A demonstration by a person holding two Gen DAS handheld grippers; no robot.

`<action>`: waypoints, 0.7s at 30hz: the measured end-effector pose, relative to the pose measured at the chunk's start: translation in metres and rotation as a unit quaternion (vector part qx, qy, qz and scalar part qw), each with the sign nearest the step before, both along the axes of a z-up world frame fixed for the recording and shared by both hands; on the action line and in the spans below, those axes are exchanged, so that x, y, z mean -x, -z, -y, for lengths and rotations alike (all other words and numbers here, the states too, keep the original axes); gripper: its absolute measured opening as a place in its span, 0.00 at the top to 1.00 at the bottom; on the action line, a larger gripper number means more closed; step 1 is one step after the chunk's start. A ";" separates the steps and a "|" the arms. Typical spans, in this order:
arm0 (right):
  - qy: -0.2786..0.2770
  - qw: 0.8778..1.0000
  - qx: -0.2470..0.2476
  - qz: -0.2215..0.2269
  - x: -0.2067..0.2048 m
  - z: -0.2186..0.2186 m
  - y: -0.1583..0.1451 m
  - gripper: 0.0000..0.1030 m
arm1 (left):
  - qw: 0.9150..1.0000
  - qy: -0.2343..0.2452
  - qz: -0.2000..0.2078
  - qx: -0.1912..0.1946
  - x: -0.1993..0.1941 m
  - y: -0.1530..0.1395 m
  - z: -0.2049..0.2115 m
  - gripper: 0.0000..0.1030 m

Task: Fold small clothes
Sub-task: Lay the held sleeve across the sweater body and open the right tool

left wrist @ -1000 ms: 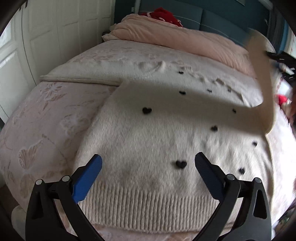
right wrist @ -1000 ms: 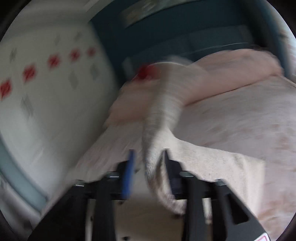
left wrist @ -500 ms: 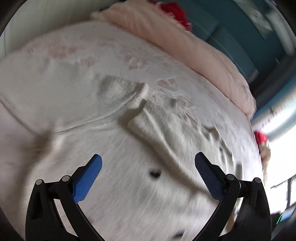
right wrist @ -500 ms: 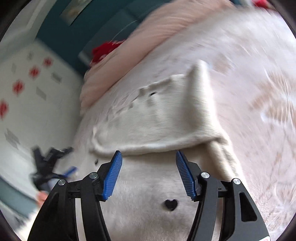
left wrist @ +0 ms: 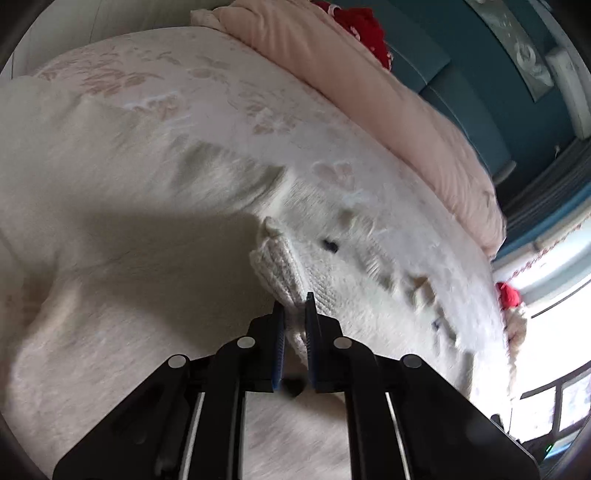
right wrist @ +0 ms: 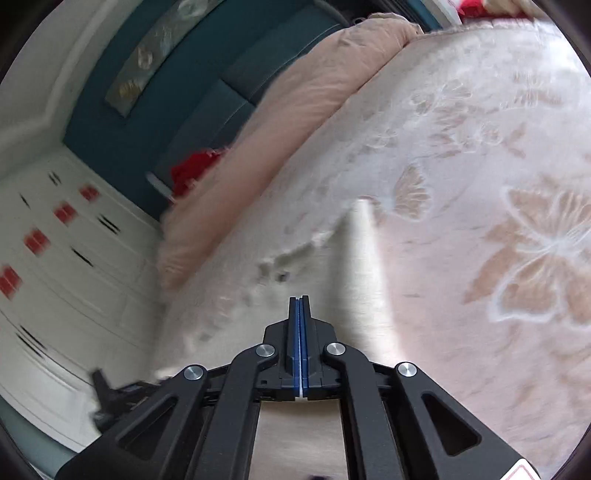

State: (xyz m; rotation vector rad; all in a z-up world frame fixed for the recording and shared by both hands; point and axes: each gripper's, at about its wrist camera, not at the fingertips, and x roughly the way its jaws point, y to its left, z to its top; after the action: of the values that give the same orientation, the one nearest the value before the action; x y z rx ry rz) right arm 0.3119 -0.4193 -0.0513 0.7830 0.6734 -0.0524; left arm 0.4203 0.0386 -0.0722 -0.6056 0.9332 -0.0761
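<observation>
the left gripper (left wrist: pixel 294 308) is clenched on a ribbed knit cuff (left wrist: pixel 277 267) of the cream sweater (left wrist: pixel 110 266), the fabric bunched between its blue pads. the right gripper (right wrist: pixel 300 306) has its pads pressed flat together over the sweater's body; whether any cloth is caught between them cannot be told. the sweater lies spread on the bed cover (right wrist: pixel 498 206), its small dark hearts (left wrist: pixel 330 245) showing near the folded part, and a folded edge (right wrist: pixel 364 251) runs away from the right gripper's tip toward the butterfly print.

to the right gripper's right the cover is bare and flat, broad room to slide across. left of the left gripper the sweater's body lies smooth, partly in shadow, with more flowered cover beyond it.

farther off a pink duvet (left wrist: pixel 388 110) is rolled along the head of the bed, with a red soft item (left wrist: pixel 364 26) on it, before a teal headboard (right wrist: pixel 155 122). white cupboard doors (right wrist: pixel 66 266) with red marks stand at the side. a bright window (left wrist: pixel 554 295) lies past the bed's far edge.

a second ago both pairs of pads stood apart, the left wide over the sweater's hem, the right around a lifted sleeve; half a second ago both were open still, above the laid-down sleeve
</observation>
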 end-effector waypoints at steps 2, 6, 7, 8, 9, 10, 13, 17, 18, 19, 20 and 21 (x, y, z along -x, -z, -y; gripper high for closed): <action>-0.020 1.000 -0.018 -0.011 0.002 -0.008 0.004 0.92 | 1.000 -0.008 -0.008 -0.006 0.010 0.013 -0.007 0.91; -0.080 0.996 0.022 -0.018 -0.001 -0.045 0.002 0.93 | 1.000 -0.017 -0.021 0.014 0.013 0.034 -0.016 0.91; -0.084 0.996 0.035 -0.025 -0.005 -0.049 0.005 0.94 | 1.000 -0.018 -0.019 0.012 0.013 0.033 -0.016 0.90; -0.082 0.995 0.043 -0.046 -0.012 -0.046 0.016 0.94 | 1.000 -0.020 -0.020 0.007 0.012 0.032 -0.014 0.90; -0.070 0.992 0.048 -0.090 -0.018 -0.040 0.036 0.96 | 1.000 -0.019 -0.020 0.002 0.011 0.032 -0.013 0.89; -0.063 0.993 0.032 -0.097 -0.016 -0.035 0.045 1.00 | 1.000 -0.018 -0.020 -0.001 0.010 0.032 -0.012 0.88; -0.052 0.994 0.048 -0.085 -0.003 -0.047 0.022 0.99 | 1.000 -0.018 -0.013 0.019 0.018 0.025 -0.023 0.86; -0.096 0.985 0.125 -0.076 0.028 -0.106 0.005 0.88 | 0.999 -0.046 0.009 0.011 0.045 0.007 -0.072 0.65; -0.115 0.978 0.153 -0.078 0.039 -0.128 0.008 0.88 | 0.997 -0.070 0.010 0.002 0.053 0.004 -0.098 0.58; -0.129 0.973 0.174 -0.082 0.044 -0.146 0.012 0.87 | 0.995 -0.097 0.011 -0.006 0.059 0.002 -0.125 0.53; -0.141 0.968 0.189 -0.085 0.051 -0.161 0.017 0.84 | 0.993 -0.118 0.008 -0.014 0.063 0.001 -0.146 0.47; -0.148 0.963 0.206 -0.092 0.061 -0.176 0.025 0.81 | 0.988 -0.154 -0.003 -0.024 0.066 0.000 -0.180 0.38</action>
State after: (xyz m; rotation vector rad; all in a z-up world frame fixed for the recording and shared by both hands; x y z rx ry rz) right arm 0.2505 -0.2429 -0.0761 0.2725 0.9148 0.0086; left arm 0.3546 0.2185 -0.0724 -0.6988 0.8349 0.2244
